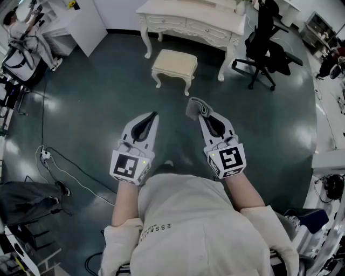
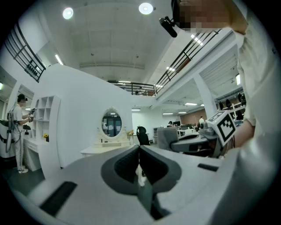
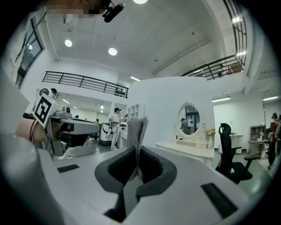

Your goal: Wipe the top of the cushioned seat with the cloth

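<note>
Cloth (image 3: 137, 127): grey, standing upright, pinched between the closed jaws of the right claw (image 1: 201, 115); held above the floor (image 1: 97, 102), well short of the seat.
Cushioned seat (image 1: 174, 63): cream, on the floor just before the white desk (image 1: 188, 16).
Left claw (image 2: 139, 151): jaws pressed together, holding nothing, level with the right.

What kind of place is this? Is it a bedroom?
Probably not a real bedroom: it looks like a big office or lab hall. A white dressing table and cushioned stool stand beside an office chair, and a balcony railing runs overhead.
</note>
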Demonstrator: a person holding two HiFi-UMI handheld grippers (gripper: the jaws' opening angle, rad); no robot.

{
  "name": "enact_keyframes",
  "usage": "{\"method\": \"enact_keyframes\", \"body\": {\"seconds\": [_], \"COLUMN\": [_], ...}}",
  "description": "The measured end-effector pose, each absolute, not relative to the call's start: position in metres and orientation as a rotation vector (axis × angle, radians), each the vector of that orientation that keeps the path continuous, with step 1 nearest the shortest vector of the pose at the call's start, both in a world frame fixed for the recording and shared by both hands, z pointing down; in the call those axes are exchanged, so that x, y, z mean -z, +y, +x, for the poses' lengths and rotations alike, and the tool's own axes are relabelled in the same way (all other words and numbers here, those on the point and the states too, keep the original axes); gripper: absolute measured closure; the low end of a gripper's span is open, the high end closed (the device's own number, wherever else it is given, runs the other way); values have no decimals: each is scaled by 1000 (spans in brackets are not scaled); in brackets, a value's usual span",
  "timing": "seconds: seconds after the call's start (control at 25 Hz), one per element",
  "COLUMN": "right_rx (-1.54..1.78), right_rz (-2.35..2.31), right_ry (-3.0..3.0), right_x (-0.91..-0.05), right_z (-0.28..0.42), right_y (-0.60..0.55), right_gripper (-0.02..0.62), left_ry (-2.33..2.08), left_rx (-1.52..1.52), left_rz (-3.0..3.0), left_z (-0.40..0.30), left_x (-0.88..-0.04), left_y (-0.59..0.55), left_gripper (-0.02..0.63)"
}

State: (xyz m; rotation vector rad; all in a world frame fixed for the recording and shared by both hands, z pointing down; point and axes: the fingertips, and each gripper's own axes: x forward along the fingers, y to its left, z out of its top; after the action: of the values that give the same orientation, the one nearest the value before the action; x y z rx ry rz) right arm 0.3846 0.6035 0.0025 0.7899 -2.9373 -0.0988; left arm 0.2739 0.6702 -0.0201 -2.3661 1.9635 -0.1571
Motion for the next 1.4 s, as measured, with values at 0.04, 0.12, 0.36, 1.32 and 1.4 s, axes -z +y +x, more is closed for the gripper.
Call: {"method": "enact_keyframes", "body": {"seconds": [0.04, 0.12, 0.36, 1.32, 1.4], "right_rx": [98, 96, 82, -23, -26], "right_rz": [791, 794, 807, 960, 948], "right_ry": [-2936, -2935, -2934, -2805, -2801], "right_x": [-3, -5, -5, -26, -27], "right_z": [384, 382, 379, 247, 232], "right_y": [603, 602, 597, 532, 523], "right_gripper": [569, 569, 569, 569, 569], "left_ry": [1963, 1962, 1957, 1917, 1926], "left_rx": [159, 163, 168, 192, 203], "left_rz": [-2364, -2362, -2379, -2477, -2459], "left_z": [273, 271, 266, 109, 93], "left_x": [20, 20, 17, -9, -11], "left_y": [669, 668, 662, 593, 588], "left_gripper": [603, 603, 603, 603, 603]}}
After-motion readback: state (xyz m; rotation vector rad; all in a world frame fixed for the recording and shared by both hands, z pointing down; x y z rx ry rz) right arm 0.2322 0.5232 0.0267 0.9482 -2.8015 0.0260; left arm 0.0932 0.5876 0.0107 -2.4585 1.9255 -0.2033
